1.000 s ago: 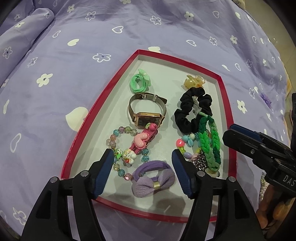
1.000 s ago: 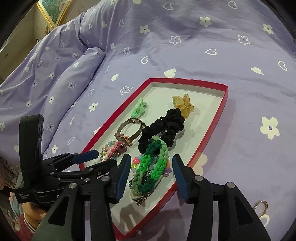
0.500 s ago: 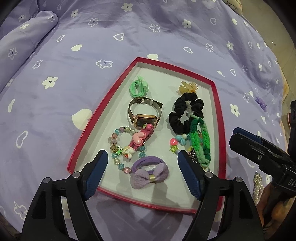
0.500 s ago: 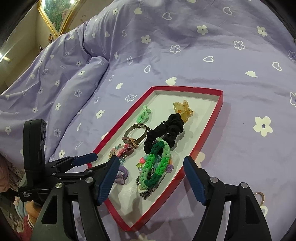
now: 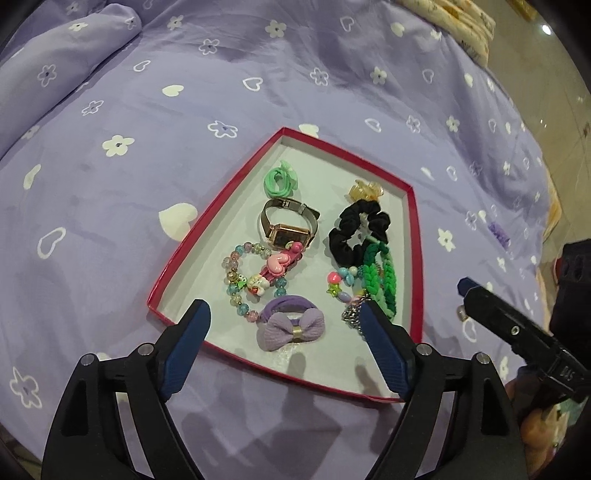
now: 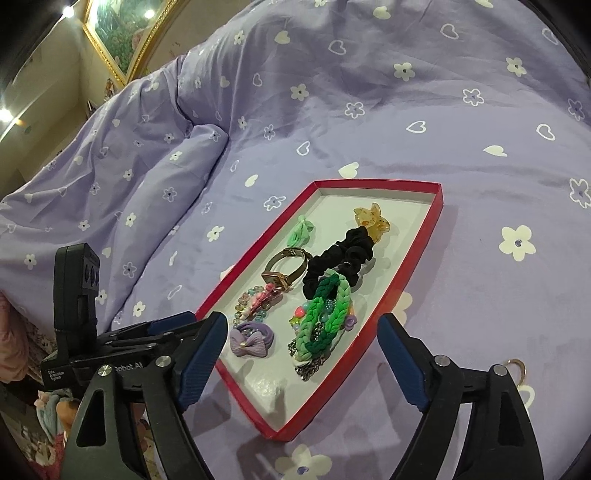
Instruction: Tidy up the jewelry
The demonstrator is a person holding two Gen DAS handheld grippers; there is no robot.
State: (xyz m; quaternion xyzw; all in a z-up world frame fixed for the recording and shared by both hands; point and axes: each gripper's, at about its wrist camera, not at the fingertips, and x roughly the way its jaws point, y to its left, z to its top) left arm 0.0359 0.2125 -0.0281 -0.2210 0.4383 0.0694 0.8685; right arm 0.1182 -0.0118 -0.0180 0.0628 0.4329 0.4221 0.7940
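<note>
A red-rimmed tray (image 5: 415, 236) (image 6: 391, 291) lies on the purple bedspread. In it are a mint hair tie (image 5: 279, 181), a rose-gold watch (image 5: 290, 225), a beaded bracelet with a pink clip (image 5: 258, 277), a purple bow tie (image 5: 291, 325) (image 6: 251, 338), an amber claw clip (image 5: 365, 190), a black scrunchie (image 5: 356, 232) and a green braided band (image 5: 380, 280) (image 6: 325, 317) over a chain. My left gripper (image 5: 284, 332) is open and empty above the tray's near edge. My right gripper (image 6: 303, 350) is open and empty, also above the near end.
The flowered purple bedspread (image 5: 110, 110) surrounds the tray, with a raised fold (image 6: 166, 166) at the left. A small gold ring (image 6: 515, 369) lies on the bedspread right of the tray. A framed picture (image 6: 118, 33) hangs on the far wall.
Both grippers have pulled back and up from the tray, and their jaws have opened wider. The jewellery in the tray has not moved.
</note>
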